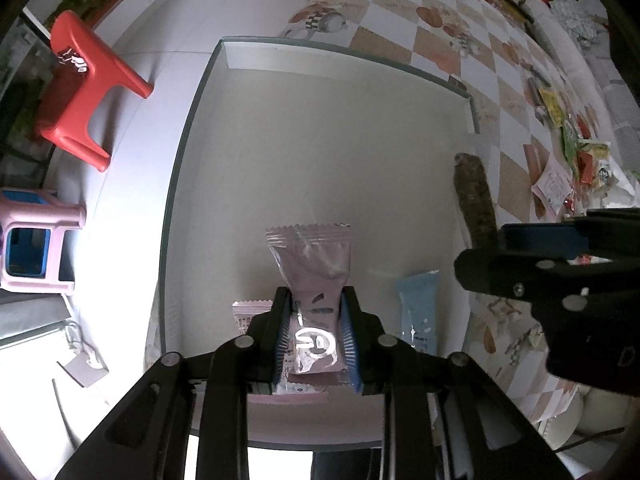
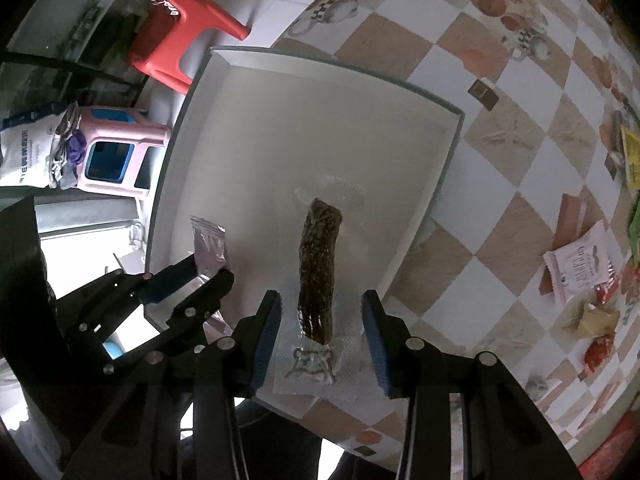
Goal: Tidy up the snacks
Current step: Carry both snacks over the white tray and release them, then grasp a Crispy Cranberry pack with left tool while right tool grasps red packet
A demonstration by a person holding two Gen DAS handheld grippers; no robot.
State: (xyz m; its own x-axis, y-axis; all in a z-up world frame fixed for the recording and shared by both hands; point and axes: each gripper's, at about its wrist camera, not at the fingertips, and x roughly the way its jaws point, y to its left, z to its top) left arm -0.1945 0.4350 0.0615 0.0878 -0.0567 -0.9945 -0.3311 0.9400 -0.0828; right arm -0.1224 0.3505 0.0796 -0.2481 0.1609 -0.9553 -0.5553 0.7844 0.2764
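Note:
My left gripper point(image 1: 316, 312) is shut on a pink snack packet point(image 1: 314, 276) and holds it over the near part of a shallow white tray point(image 1: 208, 92). In the tray lie another pink packet point(image 1: 250, 314) and a light blue packet point(image 1: 418, 312). My right gripper point(image 2: 322, 322) has its jaws wide apart around a dark brown snack stick in a clear wrapper point(image 2: 320, 268); the pads do not touch it, and whether it rests on the tray point(image 2: 440, 168) I cannot tell. The stick also shows in the left wrist view point(image 1: 476, 200). The left gripper shows in the right wrist view point(image 2: 200, 276).
The tray sits at the left edge of a table with a checkered cloth point(image 2: 500, 120). Several loose snack packets point(image 2: 580, 276) lie on the cloth at the right. A red stool point(image 1: 84, 92) and a pink stool point(image 1: 36, 240) stand on the floor to the left.

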